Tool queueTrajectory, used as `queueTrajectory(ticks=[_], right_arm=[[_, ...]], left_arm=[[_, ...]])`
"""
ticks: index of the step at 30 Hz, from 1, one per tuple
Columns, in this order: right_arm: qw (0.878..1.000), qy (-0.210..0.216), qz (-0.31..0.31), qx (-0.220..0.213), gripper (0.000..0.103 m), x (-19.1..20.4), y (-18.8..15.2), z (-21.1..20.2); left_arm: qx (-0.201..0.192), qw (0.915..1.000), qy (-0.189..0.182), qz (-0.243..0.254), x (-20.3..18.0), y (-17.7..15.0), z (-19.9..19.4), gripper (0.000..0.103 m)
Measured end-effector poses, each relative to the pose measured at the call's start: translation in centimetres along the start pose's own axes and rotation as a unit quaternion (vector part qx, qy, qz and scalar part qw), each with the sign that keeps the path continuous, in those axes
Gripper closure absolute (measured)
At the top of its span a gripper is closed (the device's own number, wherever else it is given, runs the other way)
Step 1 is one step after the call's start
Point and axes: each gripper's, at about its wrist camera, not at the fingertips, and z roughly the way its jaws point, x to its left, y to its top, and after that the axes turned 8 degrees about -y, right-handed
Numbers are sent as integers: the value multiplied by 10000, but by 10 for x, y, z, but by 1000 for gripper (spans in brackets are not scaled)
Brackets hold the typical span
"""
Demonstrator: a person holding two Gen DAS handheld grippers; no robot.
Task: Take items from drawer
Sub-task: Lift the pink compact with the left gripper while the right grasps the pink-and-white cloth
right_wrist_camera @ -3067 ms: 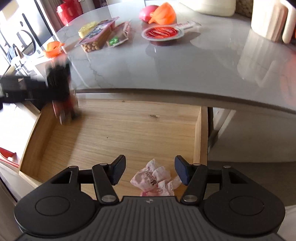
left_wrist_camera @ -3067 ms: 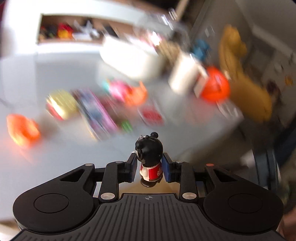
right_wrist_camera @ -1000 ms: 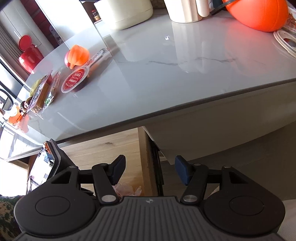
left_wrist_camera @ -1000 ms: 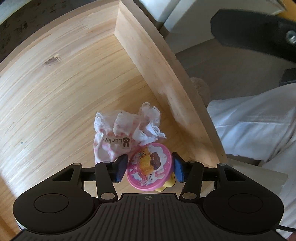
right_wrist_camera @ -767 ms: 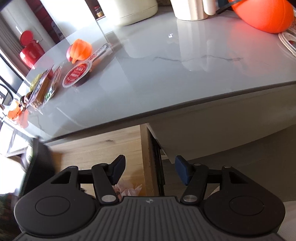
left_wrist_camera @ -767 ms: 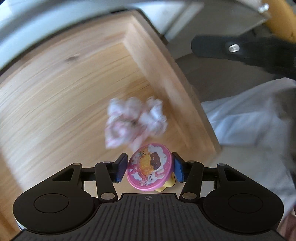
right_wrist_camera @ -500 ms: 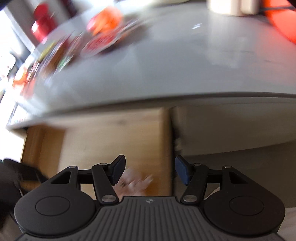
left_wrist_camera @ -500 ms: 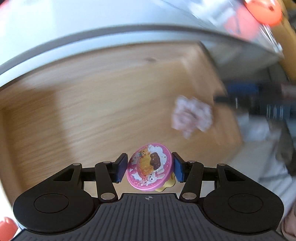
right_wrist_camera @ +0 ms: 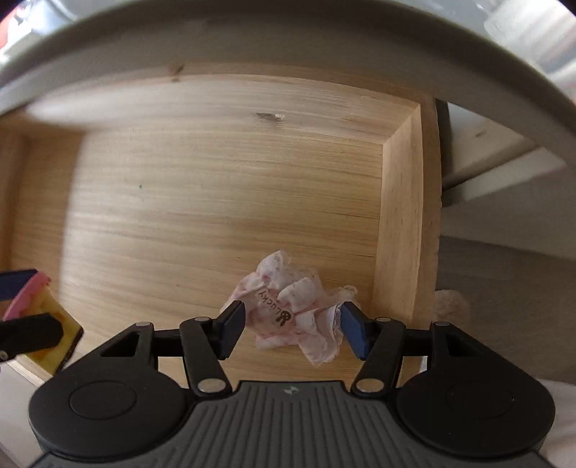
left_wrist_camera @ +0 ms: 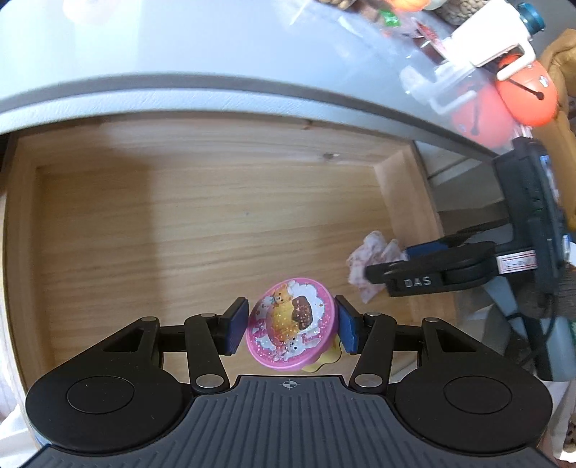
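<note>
My left gripper (left_wrist_camera: 291, 325) is shut on a pink round toy (left_wrist_camera: 291, 324) with cartoon animals on its lid and a yellow base, held above the open wooden drawer (left_wrist_camera: 180, 230). A crumpled pink-and-white cloth (right_wrist_camera: 288, 313) printed "Lucky" lies near the drawer's right wall (right_wrist_camera: 399, 223). My right gripper (right_wrist_camera: 292, 329) hangs open over it, a finger on each side of the cloth. In the left wrist view the cloth (left_wrist_camera: 370, 259) lies partly behind the right gripper (left_wrist_camera: 388, 268). The pink toy (right_wrist_camera: 27, 291) shows at the right wrist view's left edge.
A grey countertop (left_wrist_camera: 180, 46) overhangs the drawer's back. On it stand a white container (left_wrist_camera: 482, 39), an orange round object (left_wrist_camera: 525, 93) and snack packets (left_wrist_camera: 388, 18). White clothing of the person (right_wrist_camera: 561, 414) is at the lower right.
My left gripper lifted the pink toy off the drawer floor and moved left. My right gripper dropped from the countertop edge into the drawer, over the cloth.
</note>
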Motion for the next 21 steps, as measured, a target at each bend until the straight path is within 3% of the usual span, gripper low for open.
queueTrajectory(ticks=[6, 13, 15, 21], right_arm=[[9995, -11, -211, 247, 44, 3, 3, 6], [9998, -22, -72, 160, 45, 0, 3, 13], [9998, 23, 9, 215, 54, -2, 1, 17], [9996, 212, 126, 135, 69, -11, -4, 15]], left_arm=[[5, 9999, -136, 53, 0, -4, 3, 47], [8, 9999, -117, 53, 1, -7, 2, 47], [30, 9999, -103, 35, 0, -7, 5, 47], [105, 9999, -57, 54, 1, -8, 9, 47]])
